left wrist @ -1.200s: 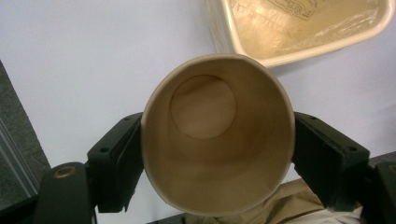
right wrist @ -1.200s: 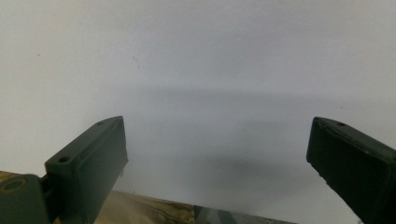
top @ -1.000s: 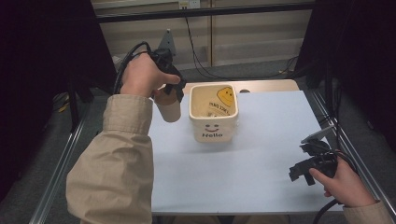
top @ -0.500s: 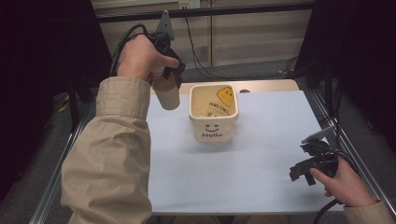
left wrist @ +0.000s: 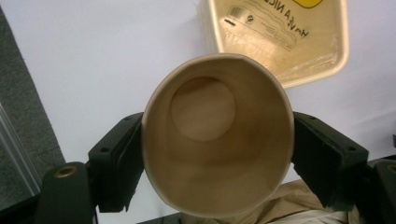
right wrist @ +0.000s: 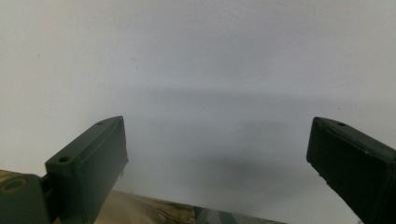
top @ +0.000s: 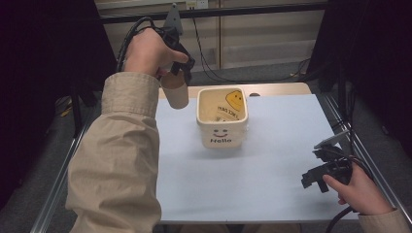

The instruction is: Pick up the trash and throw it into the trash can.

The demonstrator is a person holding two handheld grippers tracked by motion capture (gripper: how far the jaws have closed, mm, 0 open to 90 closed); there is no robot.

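Observation:
My left gripper (top: 178,76) is held high over the table's far left corner, shut on a brown paper cup (top: 175,90) that hangs mouth-up below it. In the left gripper view the cup (left wrist: 217,135) is empty, squeezed oval between the two black jaws. A cream square tub (top: 222,116) with a smiley face and "Hello" on its front stands on the white tabletop (top: 252,174), just right of the cup; a yellow smiley label lies inside. My right gripper (top: 312,180) rests low at the near right edge, jaws wide apart with nothing between them, as the right gripper view (right wrist: 217,154) confirms.
Metal frame rails (top: 53,189) run along both sides of the table. Cables (top: 204,53) hang behind the far edge. A wooden strip (top: 277,89) borders the back of the white surface.
The left hand has lifted the paper cup up and slightly toward the far side, away from the tabletop. The right hand has stayed where it was.

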